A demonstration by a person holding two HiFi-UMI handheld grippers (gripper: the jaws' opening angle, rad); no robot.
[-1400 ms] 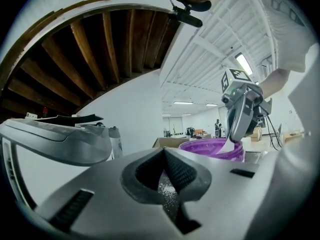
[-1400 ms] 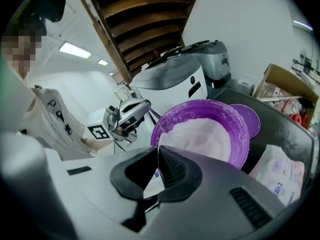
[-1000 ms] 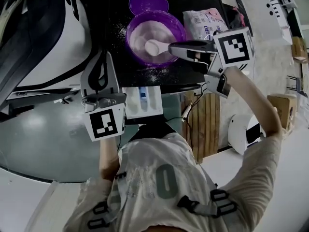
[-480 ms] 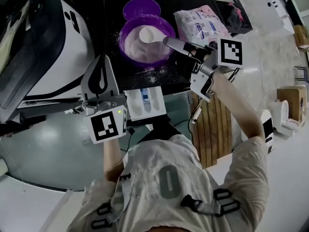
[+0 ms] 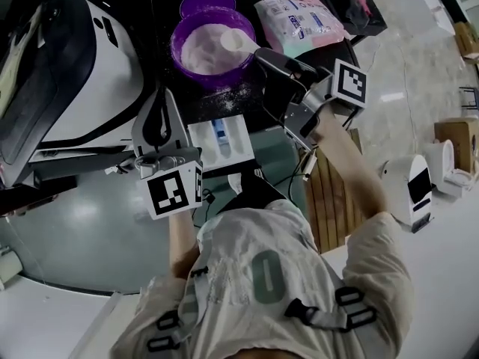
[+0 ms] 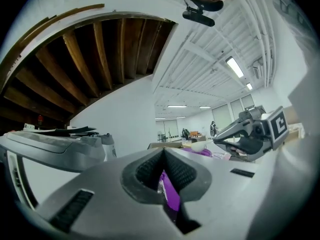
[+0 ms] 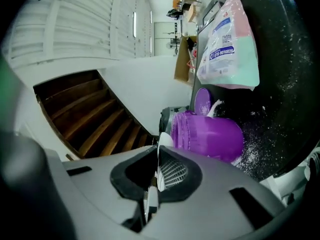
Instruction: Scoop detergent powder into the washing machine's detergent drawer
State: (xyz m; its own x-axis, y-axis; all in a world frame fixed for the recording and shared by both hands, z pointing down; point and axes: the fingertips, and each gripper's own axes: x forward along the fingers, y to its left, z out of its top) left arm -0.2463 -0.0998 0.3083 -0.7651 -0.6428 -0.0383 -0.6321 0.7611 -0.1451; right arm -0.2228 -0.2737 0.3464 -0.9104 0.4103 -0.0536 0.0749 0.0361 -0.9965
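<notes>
Head view: the right hand-held gripper [image 5: 263,57] is clamped on the handle of a white scoop [image 5: 233,42], which hangs over the powder in the purple bowl [image 5: 196,60] on the black bench [image 5: 196,102]. Spilled powder dusts the bench. A detergent bag [image 5: 299,17] lies right of the bowl. The drawer [image 5: 202,144] stands open just below the bench edge. Beside it, the left hand-held gripper [image 5: 157,103] has its jaws together; a purple sliver shows in the gap beneath its pads, and I cannot tell what it is.

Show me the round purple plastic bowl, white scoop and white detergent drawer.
round purple plastic bowl [image 5: 177,51], head view, left rim.
white scoop [image 5: 232,42], head view, its cup.
white detergent drawer [image 5: 202,146], head view, left compartment.
</notes>
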